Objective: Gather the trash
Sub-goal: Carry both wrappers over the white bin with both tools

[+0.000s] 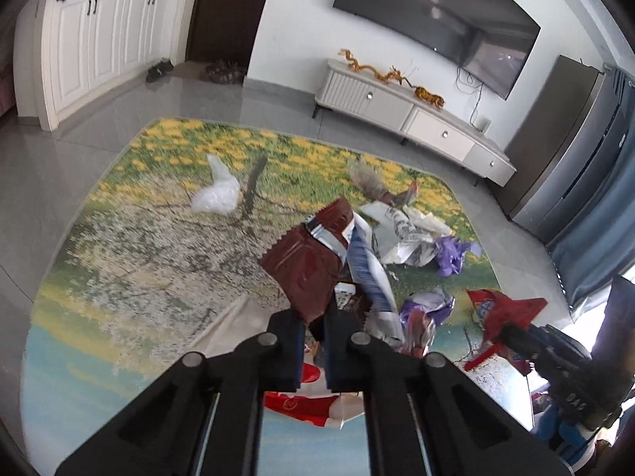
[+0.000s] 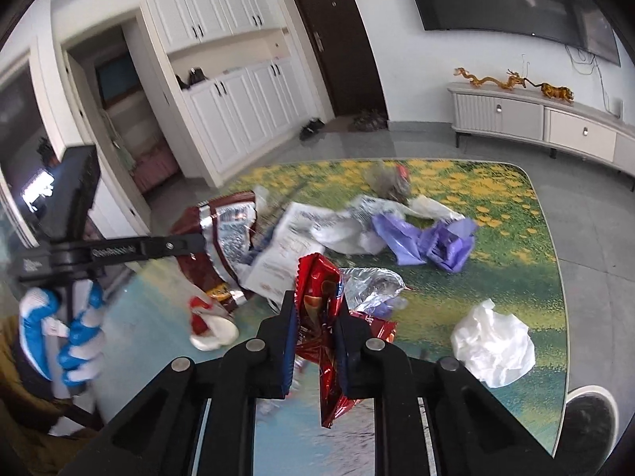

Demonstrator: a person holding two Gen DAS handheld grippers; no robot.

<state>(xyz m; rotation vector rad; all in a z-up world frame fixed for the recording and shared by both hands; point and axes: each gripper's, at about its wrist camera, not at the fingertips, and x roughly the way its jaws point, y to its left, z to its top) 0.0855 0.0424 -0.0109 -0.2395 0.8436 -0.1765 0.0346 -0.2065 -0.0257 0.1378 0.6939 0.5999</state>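
Your left gripper (image 1: 313,329) was clamped on a dark red wrapper (image 1: 307,261); your right gripper (image 2: 315,331) pinched a red snack bag (image 2: 319,301). Beyond them, a purple bag (image 2: 432,238) and white bag (image 1: 216,194) lay on the printed mat (image 1: 119,238).

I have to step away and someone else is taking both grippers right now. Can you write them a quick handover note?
Left gripper: shut on the dark red wrapper.
Right gripper: shut on the bright red snack bag.
Done: two pieces gripped; no bin or bag in view.
Left on the rug: printed paper, purple plastic, crumpled white bag, silver foil, small red-and-white wrapper, greyish clump at the far edge.
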